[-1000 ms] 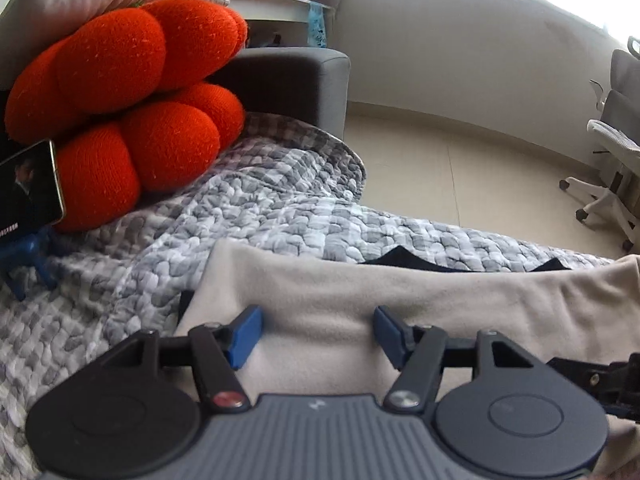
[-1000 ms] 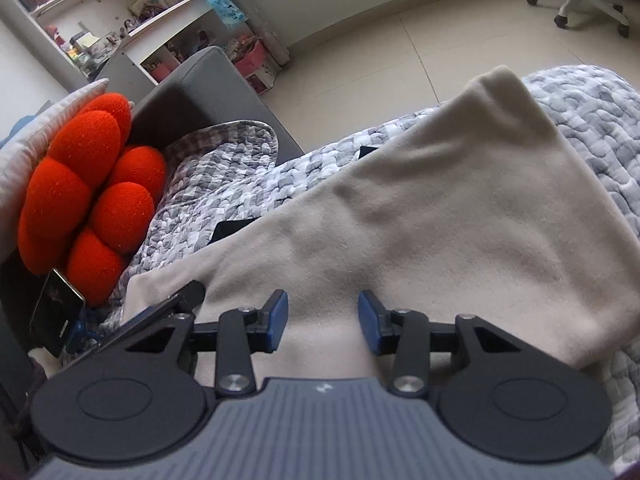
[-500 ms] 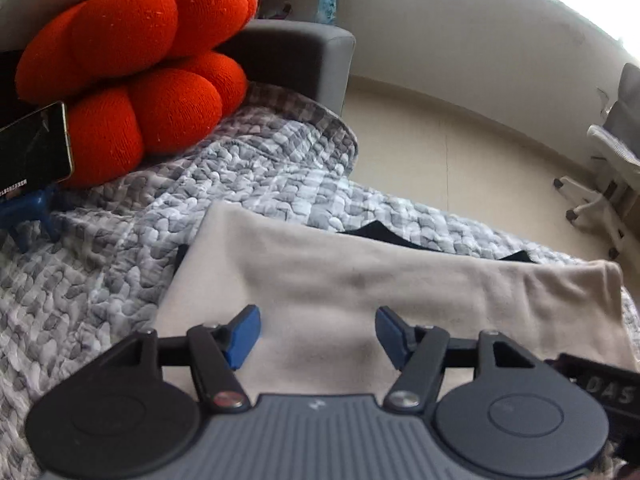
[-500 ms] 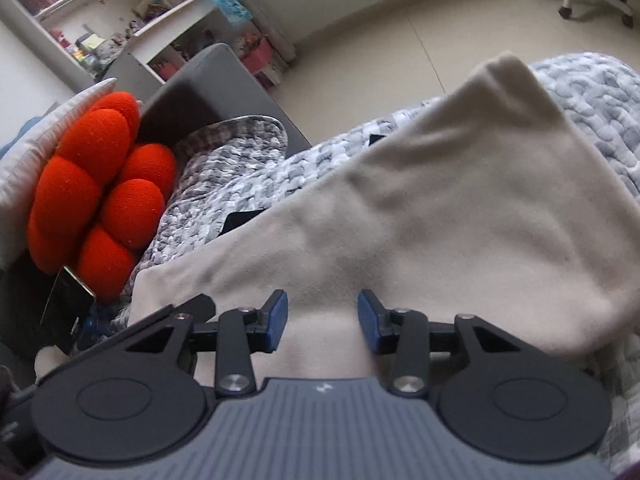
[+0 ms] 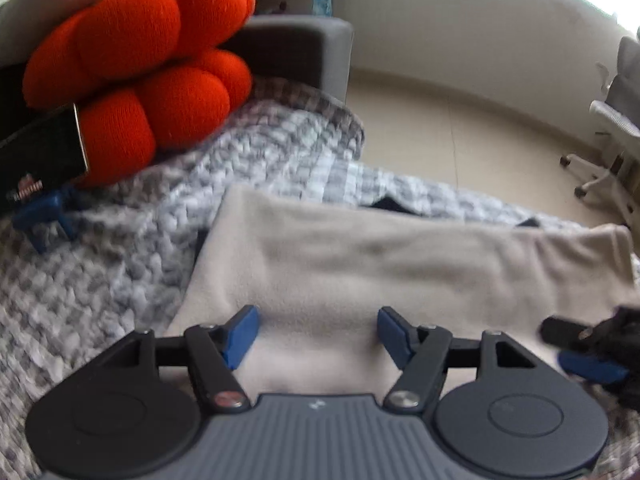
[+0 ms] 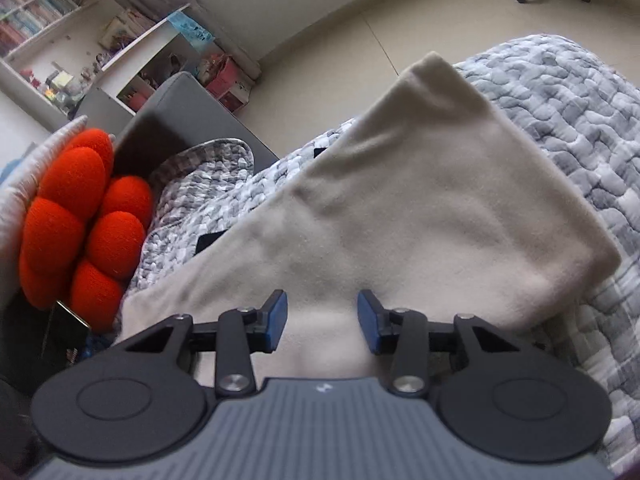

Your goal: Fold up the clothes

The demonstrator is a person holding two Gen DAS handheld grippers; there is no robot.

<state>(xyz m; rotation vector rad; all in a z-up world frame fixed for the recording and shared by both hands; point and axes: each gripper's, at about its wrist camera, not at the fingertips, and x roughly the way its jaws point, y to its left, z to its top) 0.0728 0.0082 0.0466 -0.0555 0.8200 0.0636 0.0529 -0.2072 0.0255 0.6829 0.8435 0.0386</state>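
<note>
Left hand-held gripper point(image 5: 316, 330) tilted lower, opening over beige garment point(image 5: 400, 264), right hand-held gripper point(image 6: 322, 316) apart.

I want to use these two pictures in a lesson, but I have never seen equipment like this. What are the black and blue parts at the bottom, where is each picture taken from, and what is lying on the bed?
There is no robot here. A person holds a two-finger gripping tool in each hand, and a wide-angle camera on each tool looks forward along its fingers. The black arms with blue pads at the bottom of each picture are those fingers.

One picture comes from the left gripper, whose jaws are opening. The other comes from the right gripper, whose jaws stand apart.

Both hang over a beige fleece garment lying flat on a grey and white quilted blanket. The pads of neither tool press on it, so nothing is held.

Behind sit an orange-red knotted cushion and a dark phone on a blue stand. The job is folding clothes.
</note>
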